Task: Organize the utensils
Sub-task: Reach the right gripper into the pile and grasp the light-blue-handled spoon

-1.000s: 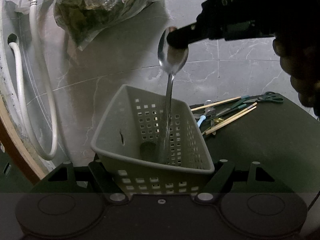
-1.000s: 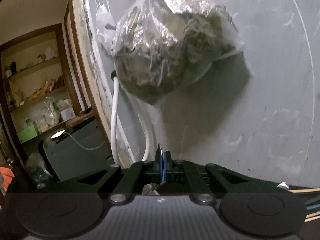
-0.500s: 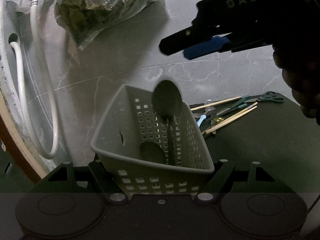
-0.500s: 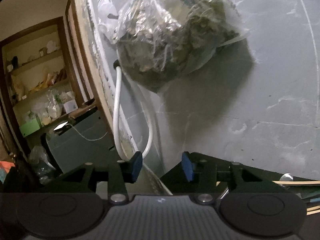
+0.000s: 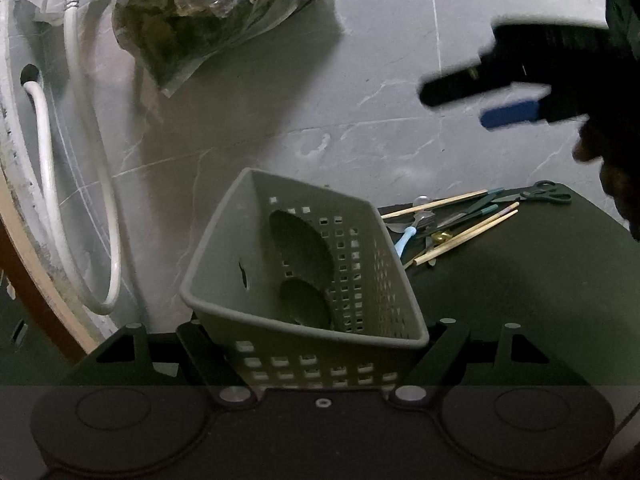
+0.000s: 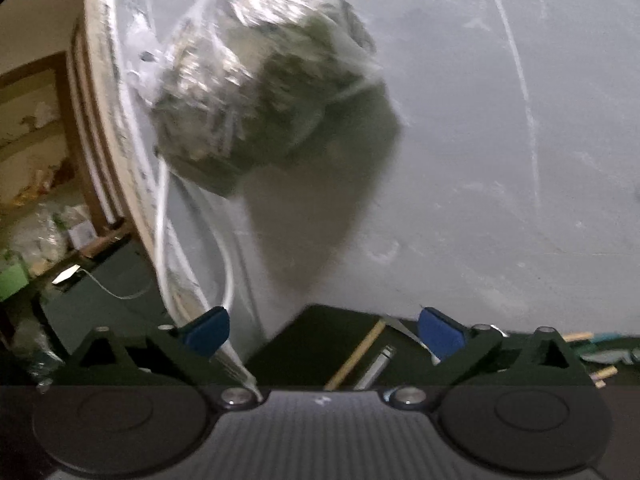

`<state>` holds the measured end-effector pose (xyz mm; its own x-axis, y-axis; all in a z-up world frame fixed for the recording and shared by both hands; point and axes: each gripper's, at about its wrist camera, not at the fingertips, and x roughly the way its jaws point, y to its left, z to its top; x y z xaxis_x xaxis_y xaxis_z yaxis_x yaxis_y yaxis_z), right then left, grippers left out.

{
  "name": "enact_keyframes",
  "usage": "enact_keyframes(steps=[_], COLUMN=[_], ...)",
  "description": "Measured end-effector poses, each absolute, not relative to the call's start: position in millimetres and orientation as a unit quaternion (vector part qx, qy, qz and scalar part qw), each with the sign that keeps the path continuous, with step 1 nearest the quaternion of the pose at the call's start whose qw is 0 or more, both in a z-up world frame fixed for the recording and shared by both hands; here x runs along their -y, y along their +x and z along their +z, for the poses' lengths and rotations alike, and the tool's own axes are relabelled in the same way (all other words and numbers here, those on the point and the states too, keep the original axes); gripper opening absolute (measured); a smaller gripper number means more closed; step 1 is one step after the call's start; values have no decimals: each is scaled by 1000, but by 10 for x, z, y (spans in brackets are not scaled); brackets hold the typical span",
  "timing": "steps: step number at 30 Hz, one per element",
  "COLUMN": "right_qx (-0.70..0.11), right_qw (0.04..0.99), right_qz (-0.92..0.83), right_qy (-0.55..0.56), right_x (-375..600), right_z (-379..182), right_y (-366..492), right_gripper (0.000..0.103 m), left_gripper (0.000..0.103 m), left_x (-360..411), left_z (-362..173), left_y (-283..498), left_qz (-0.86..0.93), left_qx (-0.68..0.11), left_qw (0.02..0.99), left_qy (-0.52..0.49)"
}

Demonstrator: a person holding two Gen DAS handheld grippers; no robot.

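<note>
Spoon (image 5: 304,280) now down inside basket (image 5: 224,248), left claw (image 5: 316,364) clamped on basket; right claw (image 6: 324,334) newly spread, empty.

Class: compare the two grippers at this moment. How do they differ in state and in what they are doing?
The left gripper is clamped on the grey basket; the right gripper has just opened wide and holds nothing. The left sits low, the right hangs in the air. Both are black.

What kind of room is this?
Probably a home kitchen or utility corner: grey marble-look wall tiles, a white water hose coming from the wall, and cutlery and chopsticks on a dark table beside a grey basket.
</note>
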<state>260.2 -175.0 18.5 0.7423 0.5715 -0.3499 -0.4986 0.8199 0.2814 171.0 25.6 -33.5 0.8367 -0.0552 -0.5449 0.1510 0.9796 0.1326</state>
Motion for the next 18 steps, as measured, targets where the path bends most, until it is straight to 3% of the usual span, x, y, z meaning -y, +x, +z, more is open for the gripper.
enact_keyframes(steps=[18], right_qx=[-349], right_qw=[908], right_qz=[217], right_qy=[82], right_x=[1817], right_z=[-498], right_y=[3059], right_gripper=[103], left_gripper=[79], left_x=[-342], left_z=[-304], left_y=[1709], left_qz=[-1], left_qx=[-293], left_qw=[954], left_qy=[67])
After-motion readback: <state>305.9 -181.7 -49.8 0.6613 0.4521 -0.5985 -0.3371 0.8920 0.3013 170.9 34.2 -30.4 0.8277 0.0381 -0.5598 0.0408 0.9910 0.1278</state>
